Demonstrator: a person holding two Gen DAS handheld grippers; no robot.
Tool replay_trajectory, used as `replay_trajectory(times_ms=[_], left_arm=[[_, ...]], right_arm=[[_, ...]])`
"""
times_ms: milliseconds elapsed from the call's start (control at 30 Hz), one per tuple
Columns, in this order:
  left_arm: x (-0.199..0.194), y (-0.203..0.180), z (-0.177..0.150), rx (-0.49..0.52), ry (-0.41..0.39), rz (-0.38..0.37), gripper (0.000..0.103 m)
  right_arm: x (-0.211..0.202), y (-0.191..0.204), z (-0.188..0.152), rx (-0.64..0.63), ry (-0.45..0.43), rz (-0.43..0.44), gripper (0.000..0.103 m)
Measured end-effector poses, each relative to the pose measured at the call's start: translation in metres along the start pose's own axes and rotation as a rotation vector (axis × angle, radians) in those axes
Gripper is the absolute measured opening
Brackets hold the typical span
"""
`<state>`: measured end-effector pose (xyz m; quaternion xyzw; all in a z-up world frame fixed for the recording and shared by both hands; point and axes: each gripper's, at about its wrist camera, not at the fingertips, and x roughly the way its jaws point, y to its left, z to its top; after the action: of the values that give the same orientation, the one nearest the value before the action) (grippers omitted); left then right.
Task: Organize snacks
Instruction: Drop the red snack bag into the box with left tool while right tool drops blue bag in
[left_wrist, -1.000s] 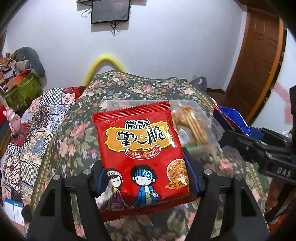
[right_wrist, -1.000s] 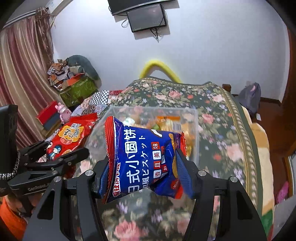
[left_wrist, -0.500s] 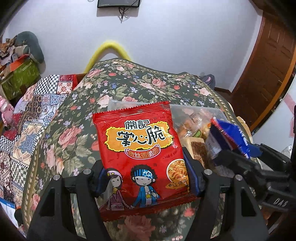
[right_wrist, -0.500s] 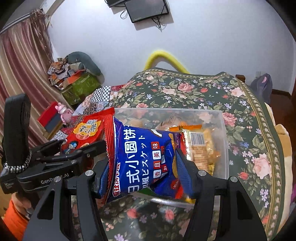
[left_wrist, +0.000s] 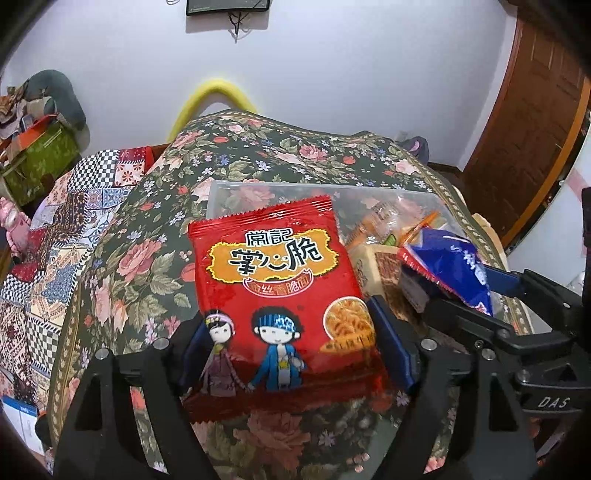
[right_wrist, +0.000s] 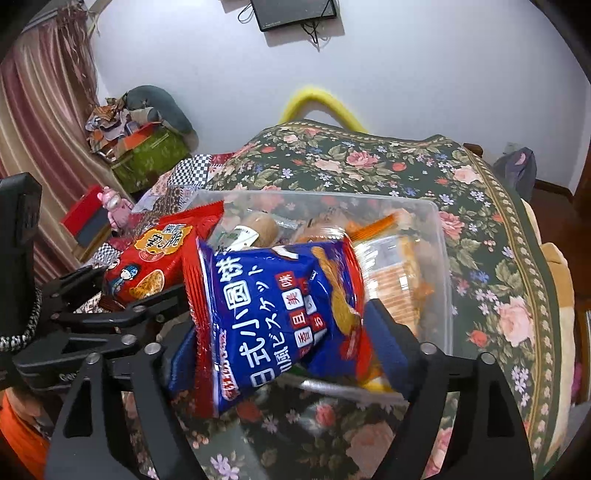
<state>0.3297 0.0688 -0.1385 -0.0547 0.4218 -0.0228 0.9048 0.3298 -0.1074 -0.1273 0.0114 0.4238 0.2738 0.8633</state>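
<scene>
- Two light, crinkly packets, easily crushed; best pinched at sealed edges.
- Red packet (left_wrist: 273, 273) loose in left gripper (left_wrist: 288, 332), jaws just widened, at bin (right_wrist: 439, 258) rim.
- Blue packet (right_wrist: 273, 306) likewise in right gripper (right_wrist: 284, 336), over bin.

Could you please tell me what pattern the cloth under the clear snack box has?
The cloth is dark green with pink and red flowers, clearest in the right wrist view.

Red packet (left_wrist: 275, 295), blue packet (right_wrist: 280, 314), one bin (right_wrist: 441, 236)
</scene>
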Motion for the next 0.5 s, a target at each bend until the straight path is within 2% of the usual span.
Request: replay_trajectory(times_ms=[233, 500], left_arm=[[-0.040, -0.006, -0.003, 0.016, -0.063, -0.011, 0.080], [-0.116, -0.024, -0.009, 0.048, -0.216, -0.019, 0.080]], right_arm=[[-0.026, 0.000, -0.004, -0.017, -0.020, -0.006, 0.082], [-0.091, 0.003, -0.001, -0.009, -0.148, 0.000, 0.082]])
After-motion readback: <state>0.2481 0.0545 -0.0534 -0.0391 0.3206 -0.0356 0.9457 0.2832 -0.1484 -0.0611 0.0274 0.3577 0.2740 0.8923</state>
